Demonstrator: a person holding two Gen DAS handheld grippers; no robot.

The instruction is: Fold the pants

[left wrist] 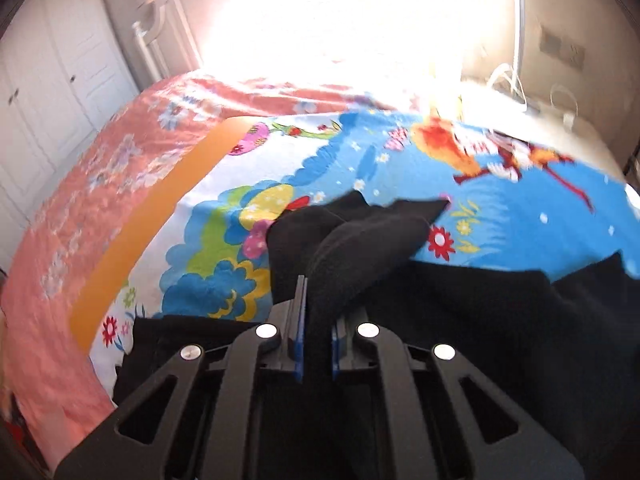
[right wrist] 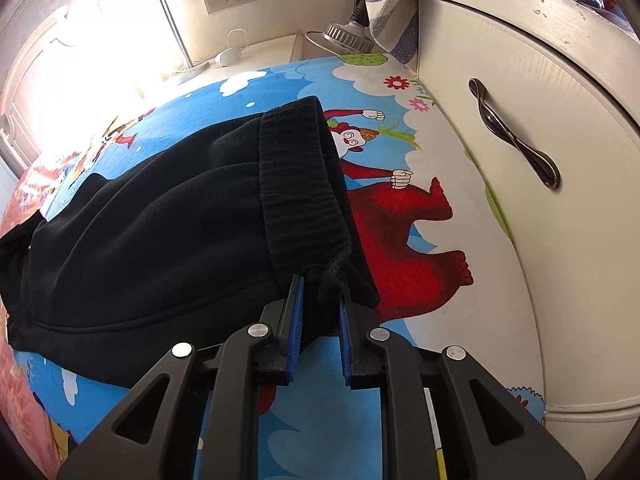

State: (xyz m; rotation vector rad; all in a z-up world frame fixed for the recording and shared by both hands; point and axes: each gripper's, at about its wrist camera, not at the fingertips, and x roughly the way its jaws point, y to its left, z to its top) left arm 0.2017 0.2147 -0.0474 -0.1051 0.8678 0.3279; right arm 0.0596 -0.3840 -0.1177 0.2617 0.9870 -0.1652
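Black pants [right wrist: 160,232] pinched in both claws.

2 close wrist views, shared pants [left wrist: 360,236]

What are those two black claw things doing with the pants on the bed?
A person is holding a gripper in each hand and folding black pants on a bed covered by a colourful cartoon blanket. The right gripper is pinching the stretchy waistband at its corner. The left gripper is pinching a bunched-up part of the black cloth and lifting it above the blanket. The rest of the pants lies spread on the bed, so the fold is not finished.
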